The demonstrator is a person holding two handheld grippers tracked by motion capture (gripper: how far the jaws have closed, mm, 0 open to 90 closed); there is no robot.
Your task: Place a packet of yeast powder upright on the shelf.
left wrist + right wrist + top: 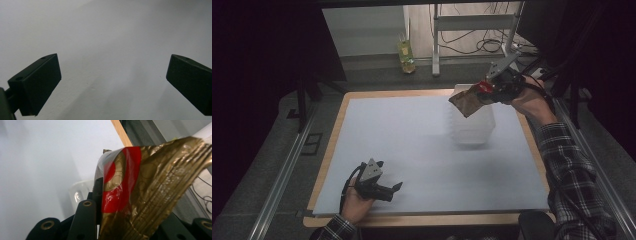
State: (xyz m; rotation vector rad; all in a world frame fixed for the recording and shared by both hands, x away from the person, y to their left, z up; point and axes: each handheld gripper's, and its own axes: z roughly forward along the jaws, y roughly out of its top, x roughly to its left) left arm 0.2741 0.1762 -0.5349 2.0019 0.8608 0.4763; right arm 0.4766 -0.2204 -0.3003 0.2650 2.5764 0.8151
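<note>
We held the right hand-held gripper (pixel 490 90) clamped on one edge of a gold and red foil packet (pixel 465 101), which hung from its jaws and slanted down to the side, just above the clear plastic container (pixel 473 127) that stood directly beneath it. In the right gripper view the foil packet (pixel 150 190) sat pinched between the jaws, crumpled near the grip, with the container's rim (pixel 78 191) below and beyond it.

We judged the step to be dropping the packet into the container. To do it well, we needed to bring the dangling lower corner inside the rim before letting go, lower it until most of the packet was within the walls, and only then part the jaws, since light foil would drift or catch on the edge if released from height.

Our left hand-held gripper (pixel 388 190) rested on the pale table (pixel 412 145) well apart from the container, its jaws spread wide with nothing between them.

We counted one packet, one container and two hand-held grippers.
</note>
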